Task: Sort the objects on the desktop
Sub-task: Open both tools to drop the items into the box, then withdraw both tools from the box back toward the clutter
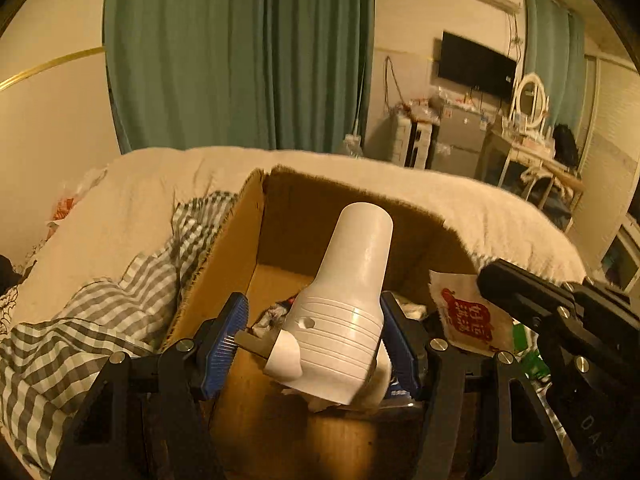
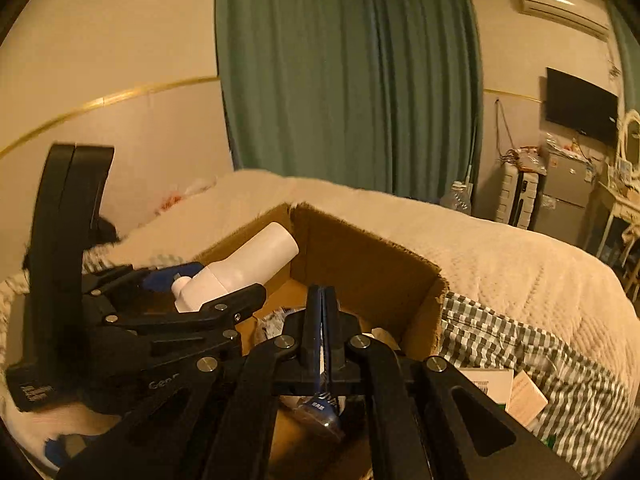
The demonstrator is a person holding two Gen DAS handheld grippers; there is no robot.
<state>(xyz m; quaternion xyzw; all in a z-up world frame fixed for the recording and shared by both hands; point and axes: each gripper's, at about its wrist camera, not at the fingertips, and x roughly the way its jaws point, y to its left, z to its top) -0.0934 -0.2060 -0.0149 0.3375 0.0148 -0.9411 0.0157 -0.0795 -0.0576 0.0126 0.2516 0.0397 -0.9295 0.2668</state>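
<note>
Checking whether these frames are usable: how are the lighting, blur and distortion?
Left wrist view: dim amber light, fisheye bends the bed edge, white bottle sharp. Right wrist view: same warm cast, left gripper slightly smeared, box interior in shadow.

The left wrist view is looking forward along its own fingers from just above the open cardboard box [image 1: 280,216], sitting close over the near rim and facing the green curtain [image 1: 240,52] beyond the bed [image 1: 460,200]. The right wrist view is looking the same general way from slightly farther right and back, taking in the left gripper [image 2: 188,280] from its side. Both are sharing the box interior, the white bottle [image 1: 352,300], the bed, the curtain and the wall television [image 1: 476,62].
</note>
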